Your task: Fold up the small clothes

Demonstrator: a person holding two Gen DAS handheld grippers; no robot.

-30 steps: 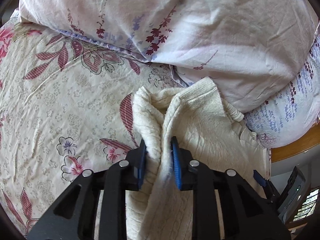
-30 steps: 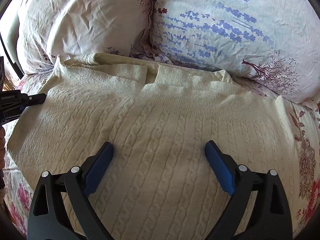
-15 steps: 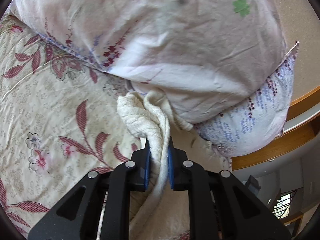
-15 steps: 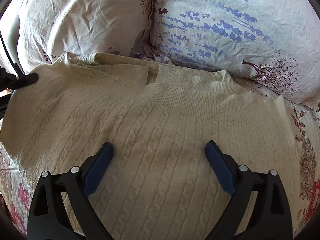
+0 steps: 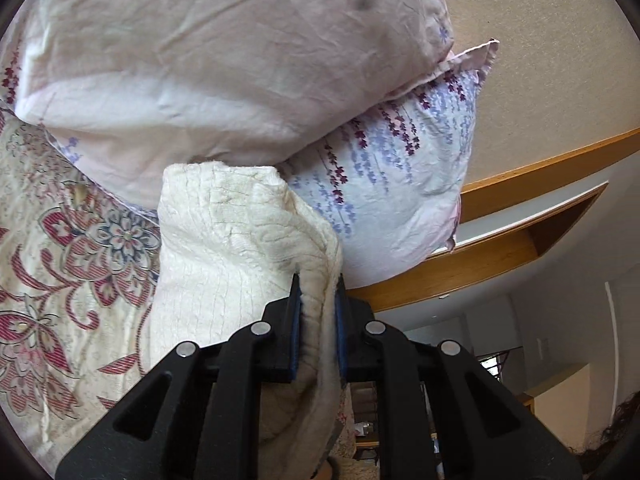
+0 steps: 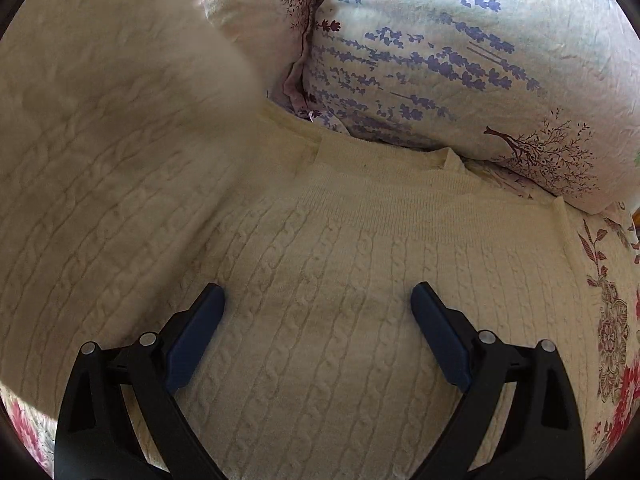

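A cream cable-knit sweater (image 6: pixel 328 280) lies on the flowered bedsheet, its neck toward the pillows. My left gripper (image 5: pixel 317 312) is shut on a bunched edge of the sweater (image 5: pixel 224 248) and holds it lifted above the bed. In the right wrist view that lifted part (image 6: pixel 112 80) hangs blurred over the sweater's left side. My right gripper (image 6: pixel 318 312) is open, its blue pads spread wide just over the sweater's body, holding nothing.
Two pillows lie at the head of the bed: a pale pink one (image 5: pixel 208 60) and a lavender-print one (image 6: pixel 460 60). The flowered sheet (image 5: pixel 60 280) shows on the left and on the right (image 6: pixel 612 320). A wooden headboard rail (image 5: pixel 500 240) is behind.
My left gripper has closed on the sweater's edge and lifted it up and across; the raised fabric now covers the sweater's left part. My right gripper has stayed open in place.
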